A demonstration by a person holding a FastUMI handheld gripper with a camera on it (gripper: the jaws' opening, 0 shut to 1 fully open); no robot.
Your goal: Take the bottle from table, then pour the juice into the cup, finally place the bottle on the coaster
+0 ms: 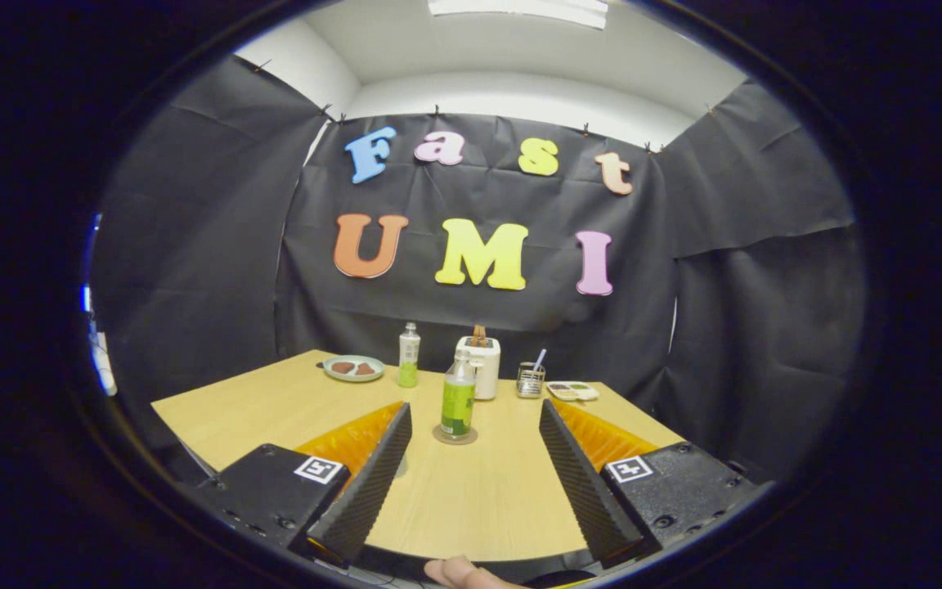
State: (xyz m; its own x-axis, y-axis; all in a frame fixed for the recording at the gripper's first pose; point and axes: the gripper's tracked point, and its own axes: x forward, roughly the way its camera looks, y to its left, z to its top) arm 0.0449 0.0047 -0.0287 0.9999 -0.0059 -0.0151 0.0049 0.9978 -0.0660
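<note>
A clear bottle [458,401] with a green label and green juice stands upright on a round coaster [455,437] on the wooden table [275,409]. It is just ahead of my fingertips, a little nearer the left finger. My gripper [475,409] is open wide, with neither finger touching the bottle. A glass cup [530,381] holding a straw stands farther back, beyond the right finger. A faint clear shape shows beside the left finger [373,474]; I cannot tell what it is.
At the table's back stand a second smaller bottle [409,354], a white toaster [481,366], a plate [353,368] with brown pieces and a small flat tray [573,391]. Black cloth walls close in the table. Part of a person's hand [459,573] shows below the gripper.
</note>
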